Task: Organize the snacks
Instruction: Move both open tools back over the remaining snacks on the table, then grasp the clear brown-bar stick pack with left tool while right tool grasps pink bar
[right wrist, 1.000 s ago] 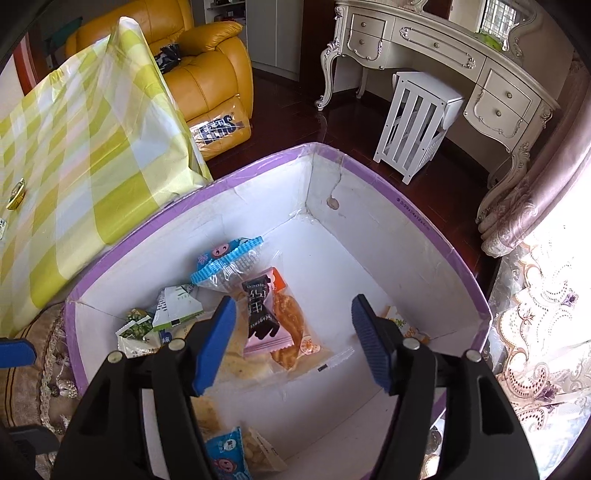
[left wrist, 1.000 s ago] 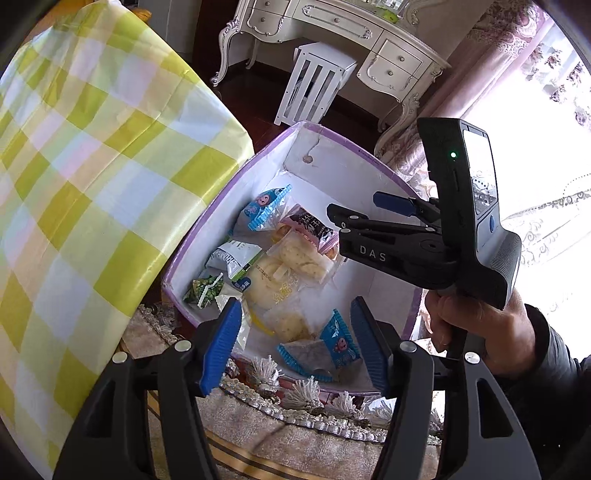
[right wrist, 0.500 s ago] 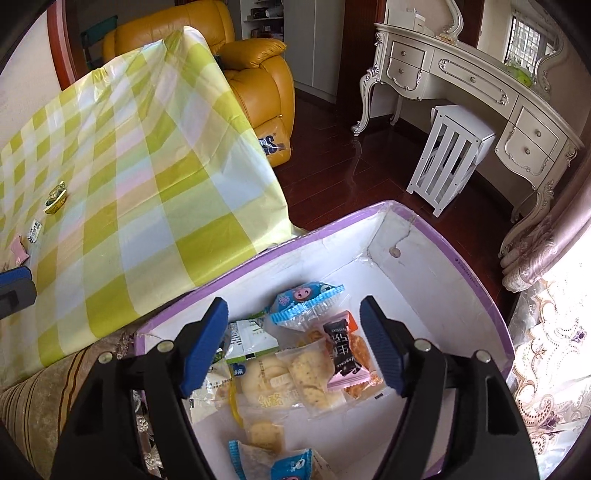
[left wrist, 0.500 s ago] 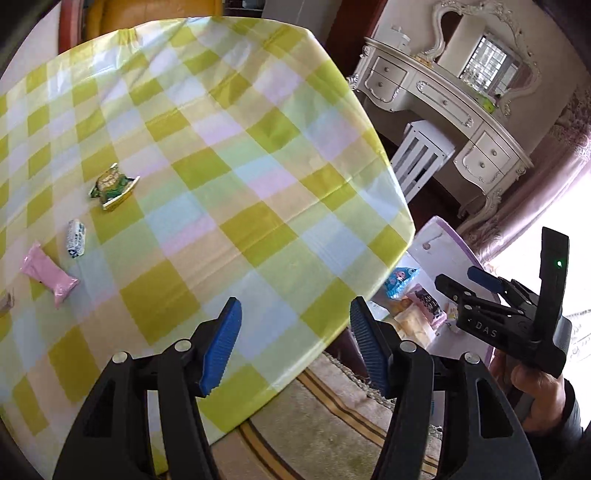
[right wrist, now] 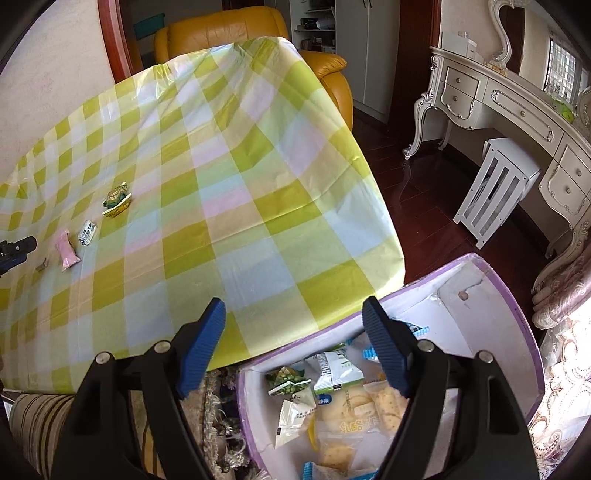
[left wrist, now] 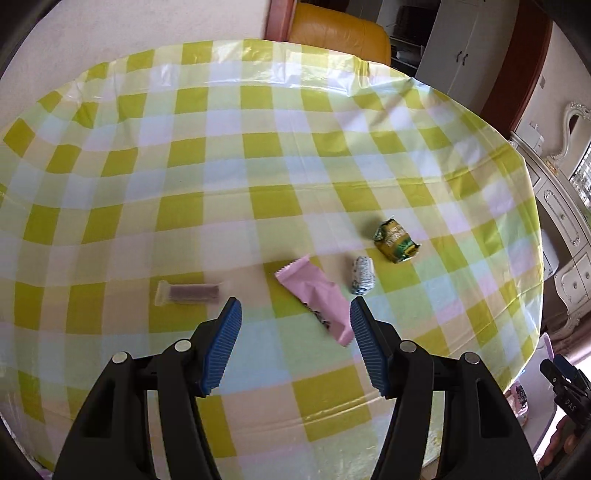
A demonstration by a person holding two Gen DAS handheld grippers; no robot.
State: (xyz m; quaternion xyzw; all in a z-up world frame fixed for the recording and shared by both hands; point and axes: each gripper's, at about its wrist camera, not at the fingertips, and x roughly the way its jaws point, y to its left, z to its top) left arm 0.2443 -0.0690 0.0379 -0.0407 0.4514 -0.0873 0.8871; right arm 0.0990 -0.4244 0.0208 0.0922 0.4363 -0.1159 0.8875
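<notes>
Several snacks lie on the checked tablecloth [left wrist: 258, 147]: a pink packet [left wrist: 316, 297], a brown bar in clear wrap [left wrist: 190, 291], a small white roll [left wrist: 362, 275] and a green-gold packet [left wrist: 396, 240]. My left gripper [left wrist: 295, 325] is open and empty, just above and short of the pink packet. My right gripper [right wrist: 291, 328] is open and empty, over the table edge beside the purple-rimmed white box [right wrist: 517, 317] that holds several snack packets [right wrist: 354, 406]. The same table snacks show far left in the right wrist view, with the pink packet [right wrist: 66, 251] among them.
A yellow leather armchair [right wrist: 236, 33] stands behind the table. A white dressing table [right wrist: 517, 110] and white stool [right wrist: 495, 184] stand right on the dark wood floor. A fringed rug [right wrist: 218, 413] lies under the box.
My left gripper swung from over the box to over the table, now close to the pink packet. My right gripper rose and drew back from inside the box toward the table edge.
</notes>
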